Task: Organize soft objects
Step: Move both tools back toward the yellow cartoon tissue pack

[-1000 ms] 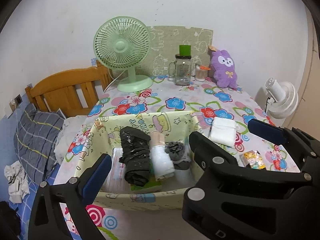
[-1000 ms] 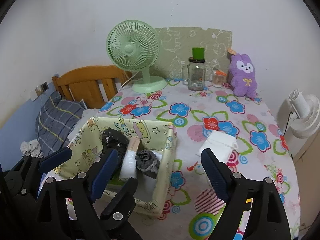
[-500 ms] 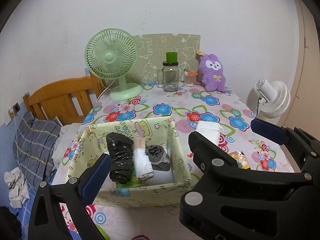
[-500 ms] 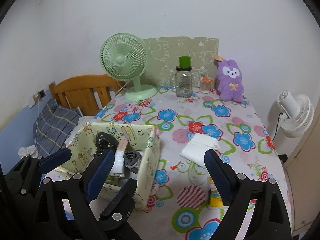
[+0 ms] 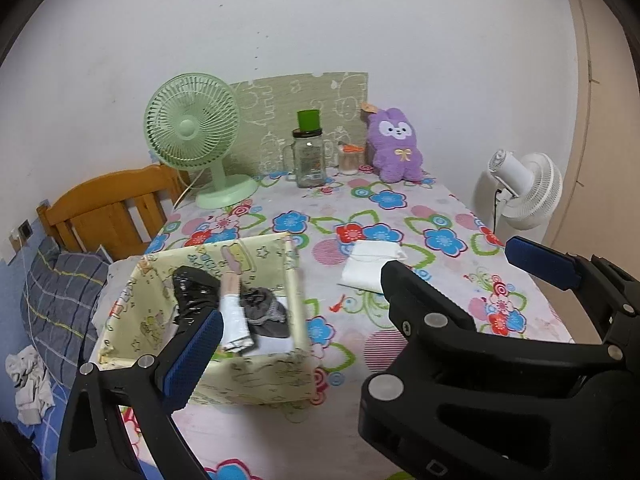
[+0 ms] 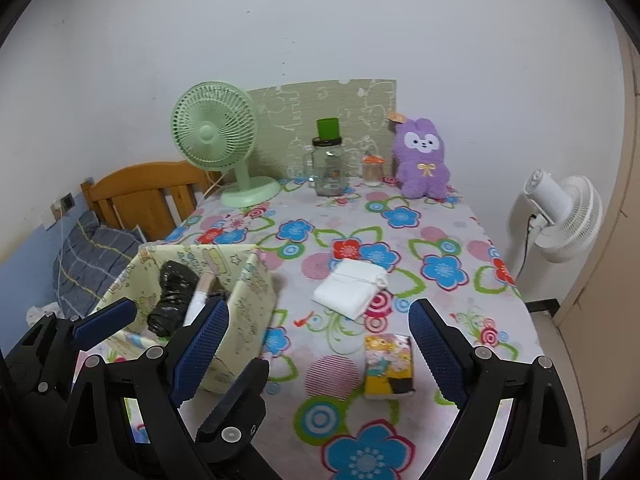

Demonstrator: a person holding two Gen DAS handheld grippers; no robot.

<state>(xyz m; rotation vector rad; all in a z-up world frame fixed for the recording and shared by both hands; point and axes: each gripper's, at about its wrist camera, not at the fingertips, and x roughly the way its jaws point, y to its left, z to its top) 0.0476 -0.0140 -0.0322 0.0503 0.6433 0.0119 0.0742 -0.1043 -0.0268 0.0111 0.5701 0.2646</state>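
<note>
A pale yellow fabric box (image 5: 276, 376) (image 6: 248, 296) stands on the floral table at the left. It holds a black bundle (image 5: 194, 294) (image 6: 170, 296), a white roll (image 5: 234, 322) and a grey bundle (image 5: 264, 312). A folded white cloth (image 5: 370, 264) (image 6: 352, 288) lies flat on the table right of the box. A small yellow packet (image 6: 388, 366) lies nearer the front edge. My left gripper (image 5: 368, 320) is open and empty, above the table's near edge. My right gripper (image 6: 316, 344) is open and empty, with the packet between its fingers in view.
At the table's far edge stand a green desk fan (image 5: 196, 140), a glass jar with a green cup on it (image 5: 308, 156), a small container (image 5: 350, 160) and a purple plush (image 5: 396, 148). A white fan (image 6: 560, 216) stands right of the table. A wooden bed head (image 5: 108, 204) is at the left.
Both grippers have pulled back and up from the table, so the box and cloth look smaller and farther. The yellow packet has come into the right wrist view. Both stay open.
</note>
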